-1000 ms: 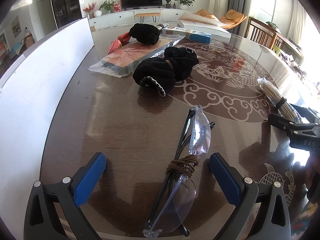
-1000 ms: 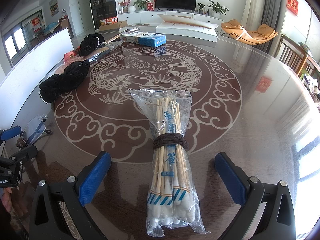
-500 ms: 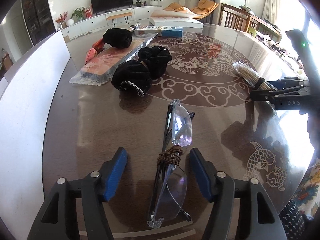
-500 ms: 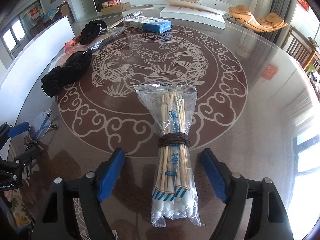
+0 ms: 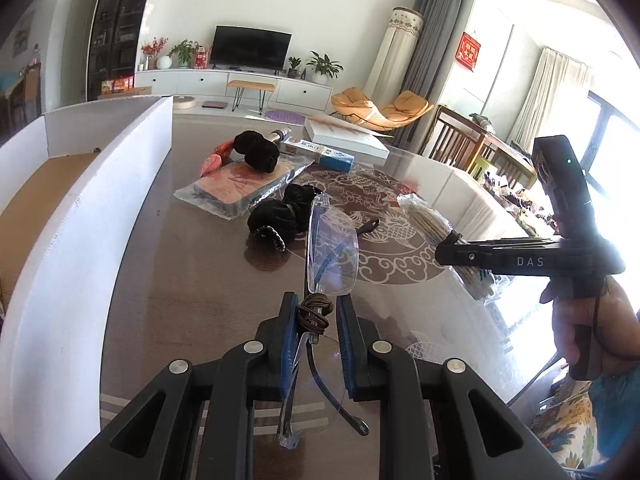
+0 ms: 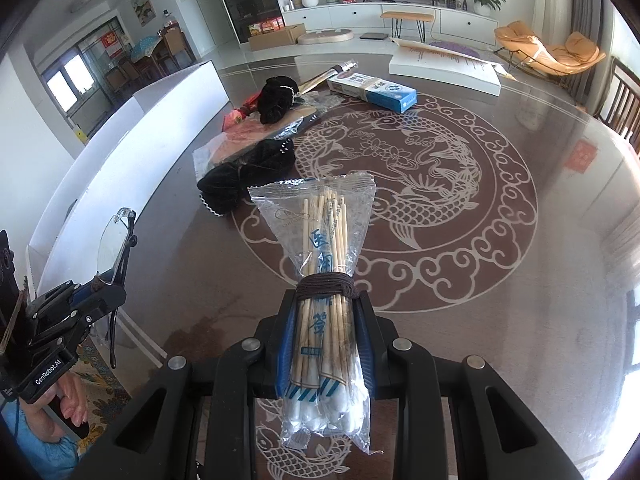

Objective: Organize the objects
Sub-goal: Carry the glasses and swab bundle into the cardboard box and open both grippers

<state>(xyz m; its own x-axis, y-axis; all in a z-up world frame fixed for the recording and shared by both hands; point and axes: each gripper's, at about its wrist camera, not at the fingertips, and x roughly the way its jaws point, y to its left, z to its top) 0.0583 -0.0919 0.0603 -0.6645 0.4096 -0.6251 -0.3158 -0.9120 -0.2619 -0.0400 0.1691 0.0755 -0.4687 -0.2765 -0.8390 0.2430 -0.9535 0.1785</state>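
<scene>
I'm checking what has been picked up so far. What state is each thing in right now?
left gripper: shut on the safety glasses
safety glasses: held, lifted off the table
right gripper: shut on the cotton swab pack
cotton swab pack: held, lifted, sealed, tied with a brown band
black hair scrunchies: lying on the table
white box: open, untouched

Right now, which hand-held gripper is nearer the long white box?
Left. The left hand-held gripper, holding glasses, is beside the white box; the right hand-held gripper is farther, over the table's pattern.
</scene>
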